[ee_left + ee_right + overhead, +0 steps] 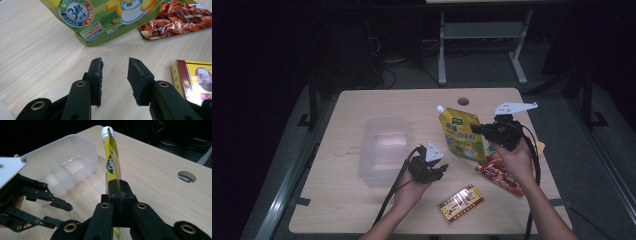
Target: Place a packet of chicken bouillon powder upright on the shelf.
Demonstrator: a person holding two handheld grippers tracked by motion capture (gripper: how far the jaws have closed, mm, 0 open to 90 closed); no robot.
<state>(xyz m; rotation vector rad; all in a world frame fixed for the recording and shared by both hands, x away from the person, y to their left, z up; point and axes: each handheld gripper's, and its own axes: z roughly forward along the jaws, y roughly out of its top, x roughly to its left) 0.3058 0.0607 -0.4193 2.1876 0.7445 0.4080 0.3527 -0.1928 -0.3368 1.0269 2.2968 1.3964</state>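
The yellow spout pouch (460,134) is lifted edge-on above the worktop (362,210), just right of the clear divided box (382,150). The right gripper (119,188) has its jaws clamped on the pouch's thin side edge. The left gripper (115,75) hovers low over bare wood, jaws moderately apart and empty. Risk: the narrow edge grip may let the floppy pouch swing or slip, landing on the red snack packet (501,172) or missing the box.
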